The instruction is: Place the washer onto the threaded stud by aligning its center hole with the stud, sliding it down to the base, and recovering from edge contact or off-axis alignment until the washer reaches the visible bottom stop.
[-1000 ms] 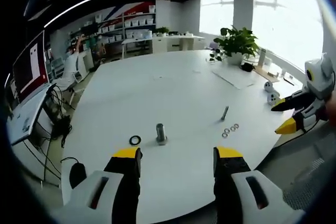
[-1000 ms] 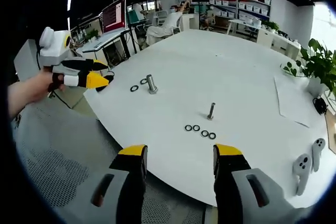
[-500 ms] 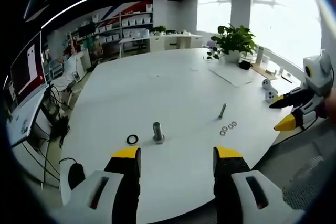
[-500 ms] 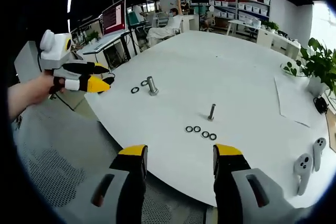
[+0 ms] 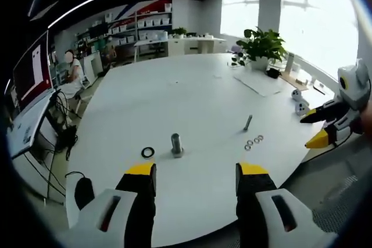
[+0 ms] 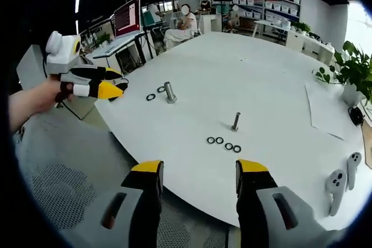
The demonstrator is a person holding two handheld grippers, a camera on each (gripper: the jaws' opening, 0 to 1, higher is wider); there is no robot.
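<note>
Shelves at the far wall carry rows of white bins, their contents too small to make out. A potted plant stands on the far side of the white table.

In the left gripper view, the left gripper has its 2 yellow-tipped jaws spread wide, with nothing between them, hanging at the near edge of the table. Ahead of the jaws and slightly toward the left one stands a thick stud, upright on the table, with a black washer lying flat just beside it on its left. Ahead of the right jaw, farther off, a thin stud stands upright, and 4 small washers lie in a short row just in front of it, apart from it.

In the right gripper view, the right gripper is likewise spread wide and empty, held short of the table edge. The thin stud stands just ahead of its right jaw, the 4 small washers between it and the jaws. The thick stud is farther off toward the left jaw, with what look like 2 black washers beside it. 2 white controllers lie on the table to the right.

A red screen shows white marks, unreadable.
</note>
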